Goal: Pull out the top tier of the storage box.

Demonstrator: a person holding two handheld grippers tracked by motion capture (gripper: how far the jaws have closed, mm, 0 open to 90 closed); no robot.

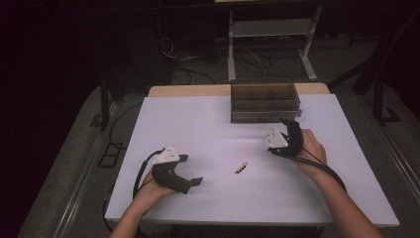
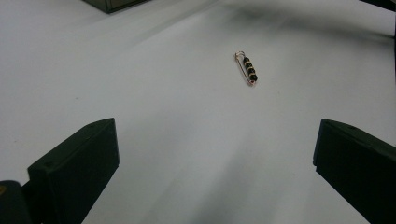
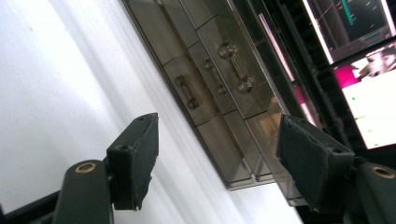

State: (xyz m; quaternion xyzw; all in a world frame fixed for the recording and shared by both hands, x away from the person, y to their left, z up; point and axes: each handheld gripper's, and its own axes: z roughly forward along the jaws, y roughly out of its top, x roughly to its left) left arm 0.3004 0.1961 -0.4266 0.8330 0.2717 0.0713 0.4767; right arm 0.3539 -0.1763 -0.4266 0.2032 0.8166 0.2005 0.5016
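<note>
A small safety pin strung with black beads (image 1: 241, 168) (image 2: 247, 69) lies on the white table (image 1: 208, 124) near its middle. My left gripper (image 1: 193, 169) (image 2: 217, 140) rests low at the left, open, its jaws pointing at the pin from a short way off, nothing between them. My right gripper (image 1: 288, 124) (image 3: 219, 135) is held tilted at the right, open and empty, just in front of a smoked clear drawer box (image 1: 265, 101) (image 3: 219, 84). In the right gripper view the box's small drawers with clear handles face the jaws.
The drawer box stands at the table's far edge, right of centre. Beyond the table are a white stand's legs (image 1: 270, 44) and cables on a dark floor. Lit screens (image 3: 359, 60) show in the right gripper view.
</note>
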